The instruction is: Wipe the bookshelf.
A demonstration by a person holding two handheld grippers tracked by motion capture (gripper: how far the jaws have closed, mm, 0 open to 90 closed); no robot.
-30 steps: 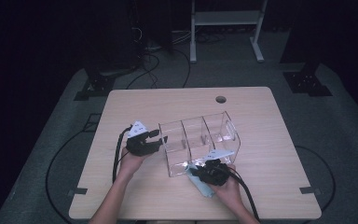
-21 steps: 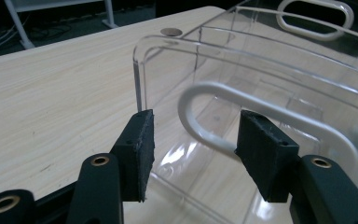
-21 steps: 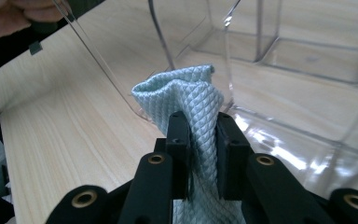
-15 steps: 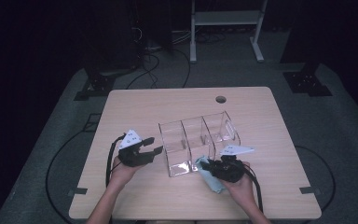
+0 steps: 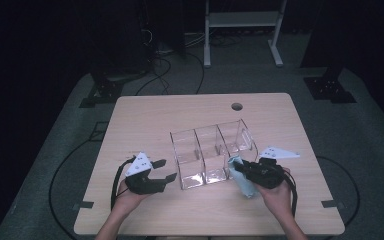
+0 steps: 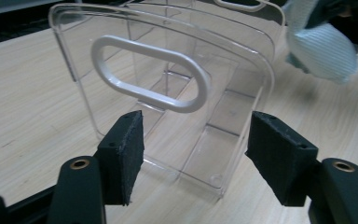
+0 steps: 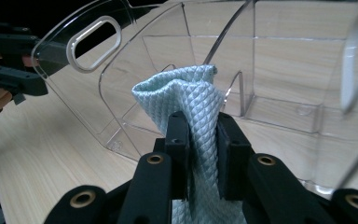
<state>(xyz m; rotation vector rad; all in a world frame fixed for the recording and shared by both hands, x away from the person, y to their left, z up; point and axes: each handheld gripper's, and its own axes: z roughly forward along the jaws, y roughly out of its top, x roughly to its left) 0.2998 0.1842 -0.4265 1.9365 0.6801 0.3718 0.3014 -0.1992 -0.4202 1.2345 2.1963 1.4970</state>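
Your right gripper [image 7: 198,140] clamps the limp pale-blue waffle-weave cloth [image 7: 186,98]; the left gripper [image 6: 193,154], jaws just parted, frames the stiff, slippery clear plastic organiser [image 6: 177,70]—grip its wall.

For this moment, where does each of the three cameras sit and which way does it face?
High view: above the person's side, looking forward and down on the table; both forearms, the left claw and right claw show.
Left gripper view: rides the left claw, facing the clear organizer's handled end through open jaws.
Right gripper view: rides the right claw, shut on the pale blue cloth, facing the organizer.
Shared: all three show the organizer and cloth.
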